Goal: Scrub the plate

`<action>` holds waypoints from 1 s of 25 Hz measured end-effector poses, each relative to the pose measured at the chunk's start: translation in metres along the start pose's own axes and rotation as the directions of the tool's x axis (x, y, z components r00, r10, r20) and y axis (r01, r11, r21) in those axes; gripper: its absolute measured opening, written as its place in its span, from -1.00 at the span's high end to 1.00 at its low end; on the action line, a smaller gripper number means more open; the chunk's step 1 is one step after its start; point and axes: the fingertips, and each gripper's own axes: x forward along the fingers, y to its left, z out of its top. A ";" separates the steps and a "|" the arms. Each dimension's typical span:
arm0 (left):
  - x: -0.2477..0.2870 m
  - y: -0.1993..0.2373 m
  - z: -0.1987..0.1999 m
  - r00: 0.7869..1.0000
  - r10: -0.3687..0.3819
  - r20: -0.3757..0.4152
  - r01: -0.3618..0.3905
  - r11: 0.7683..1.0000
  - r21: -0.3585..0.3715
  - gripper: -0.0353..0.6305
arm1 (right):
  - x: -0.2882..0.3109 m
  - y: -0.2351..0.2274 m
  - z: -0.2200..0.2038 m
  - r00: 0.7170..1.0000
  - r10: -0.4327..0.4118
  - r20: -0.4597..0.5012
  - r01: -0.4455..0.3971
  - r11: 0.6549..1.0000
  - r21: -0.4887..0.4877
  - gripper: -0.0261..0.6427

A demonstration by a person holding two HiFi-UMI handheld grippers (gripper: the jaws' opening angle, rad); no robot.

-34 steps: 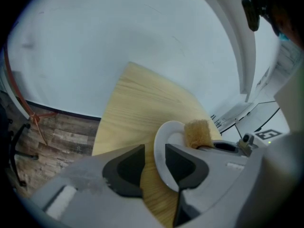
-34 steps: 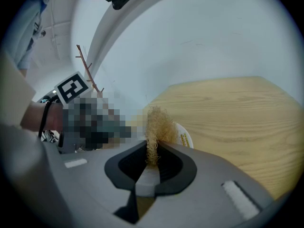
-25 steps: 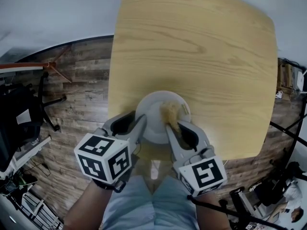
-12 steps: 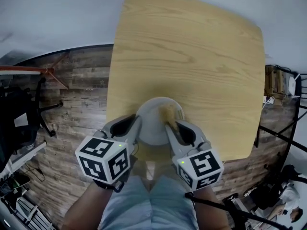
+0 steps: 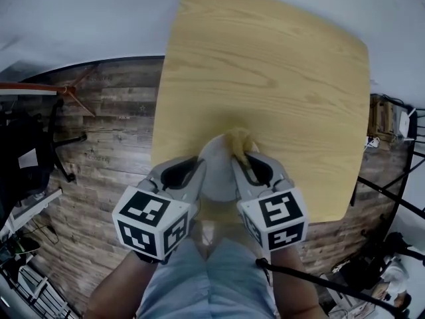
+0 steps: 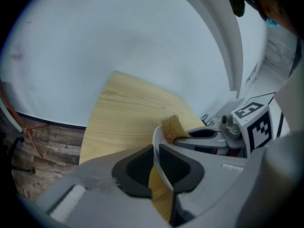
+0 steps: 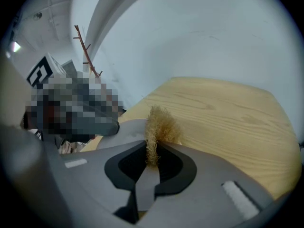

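Note:
The white plate point(image 5: 216, 171) is tilted up on edge over the near side of the wooden table point(image 5: 265, 65). My left gripper point(image 5: 199, 170) is shut on the plate's near rim; the thin rim point(image 6: 155, 141) runs between its pads. My right gripper point(image 5: 240, 159) is shut on a tan fibrous scrubber point(image 5: 239, 140), whose tuft sits at the plate's far edge. In the right gripper view the scrubber point(image 7: 159, 122) sticks up from the gripper point(image 7: 152, 158), against the plate point(image 7: 130, 127). In the left gripper view the scrubber point(image 6: 171, 126) lies against the plate's inner face.
The table's near edge point(image 5: 219, 218) lies just below the grippers, above the person's knees point(image 5: 206, 278). Wood-plank floor point(image 5: 99, 145) surrounds the table. A dark chair base point(image 5: 46, 145) stands at the left, and cables and stands point(image 5: 392, 244) at the right.
The plate lay flat on the table; now it is tipped up in my left gripper, which has shut on its rim. The scrubber has moved toward the plate's far edge.

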 end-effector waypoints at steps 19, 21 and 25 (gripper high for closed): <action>-0.001 0.000 0.011 0.999 0.007 0.031 -0.005 0.998 -0.061 0.74 | -0.004 0.062 -0.003 0.987 0.154 -0.037 -0.158 0.973 -0.167 0.80; 0.000 0.001 0.010 0.999 0.012 0.035 -0.009 0.998 -0.068 0.74 | -0.005 0.066 -0.006 0.984 0.173 -0.037 -0.177 0.971 -0.159 0.80; 0.000 0.002 0.009 0.999 0.019 0.039 -0.016 0.997 -0.074 0.74 | -0.007 0.077 -0.017 0.974 0.223 -0.052 -0.228 0.964 -0.139 0.80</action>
